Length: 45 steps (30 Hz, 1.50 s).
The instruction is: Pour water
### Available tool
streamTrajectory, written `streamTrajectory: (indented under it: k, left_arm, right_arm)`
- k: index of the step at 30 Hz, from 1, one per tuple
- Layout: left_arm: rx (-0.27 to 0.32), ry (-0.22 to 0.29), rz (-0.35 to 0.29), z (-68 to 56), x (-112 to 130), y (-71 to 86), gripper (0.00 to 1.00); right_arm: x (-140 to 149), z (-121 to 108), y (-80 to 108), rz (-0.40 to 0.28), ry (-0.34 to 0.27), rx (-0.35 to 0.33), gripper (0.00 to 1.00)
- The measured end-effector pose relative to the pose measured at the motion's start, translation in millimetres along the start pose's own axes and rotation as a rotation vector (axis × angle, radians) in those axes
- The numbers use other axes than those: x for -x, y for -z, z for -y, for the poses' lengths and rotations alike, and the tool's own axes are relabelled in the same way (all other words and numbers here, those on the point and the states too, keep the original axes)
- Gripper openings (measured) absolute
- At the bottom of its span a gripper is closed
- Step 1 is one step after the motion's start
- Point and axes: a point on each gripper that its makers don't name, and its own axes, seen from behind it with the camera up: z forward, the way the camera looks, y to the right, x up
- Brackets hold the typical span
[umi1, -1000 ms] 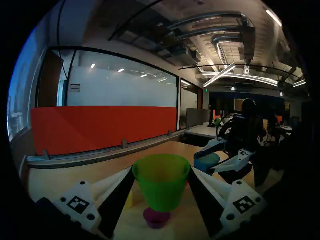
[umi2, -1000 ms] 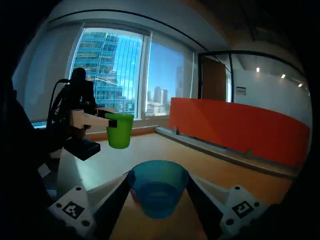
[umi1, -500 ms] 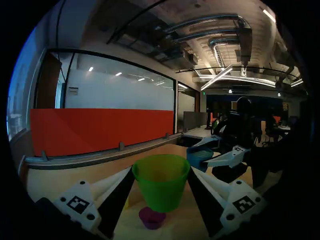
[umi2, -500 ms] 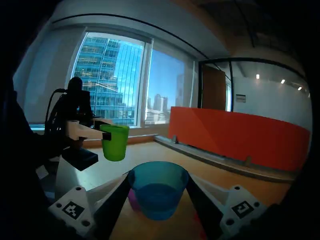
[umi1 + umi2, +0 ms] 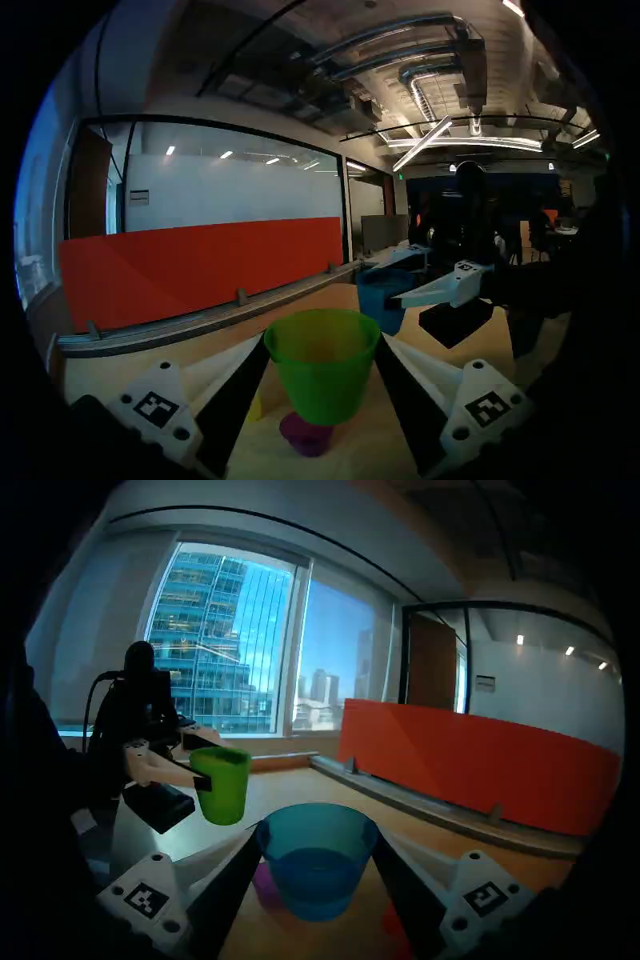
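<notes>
My left gripper is shut on a green cup, held upright above the wooden table. In the right gripper view the same green cup hangs at the left in the left gripper. My right gripper is shut on a translucent blue cup that holds some water. In the left gripper view that blue cup sits upright just beyond and right of the green one, gripped by the right gripper.
A purple cup stands on the table under the green cup, and a yellow object lies beside it. An orange panel and a rail run along the table's far side. Tall windows fill the far wall.
The blue cup has risen and come closer to the green cup. In the right gripper view the green cup has dropped lower and nearer.
</notes>
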Motion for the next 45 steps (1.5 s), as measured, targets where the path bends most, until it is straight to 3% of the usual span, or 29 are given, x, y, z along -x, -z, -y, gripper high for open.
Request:
streamTrajectory:
  k: [11,24,35,45]
  left_arm:
    - [0.002,0.029,-0.009,-13.2,7.9,-10.8,0.89]
    - [0.013,0.032,0.019,-23.0,20.5,-19.3,0.89]
    - [0.042,0.009,0.011,-37.8,15.4,-23.8,0.88]
    - [0.06,0.005,0.007,-43.1,9.8,-29.1,0.88]
  right_arm:
    - [-22.8,-2.6,-5.4,-0.01,0.065,-0.014,0.93]
    - [-53.7,-2.2,-10.3,-0.037,0.199,-0.031,0.92]
    - [-74.2,-3.9,-17.3,-0.046,0.347,-0.026,0.92]
    - [-87.8,4.2,-27.7,-0.046,0.511,-0.034,0.93]
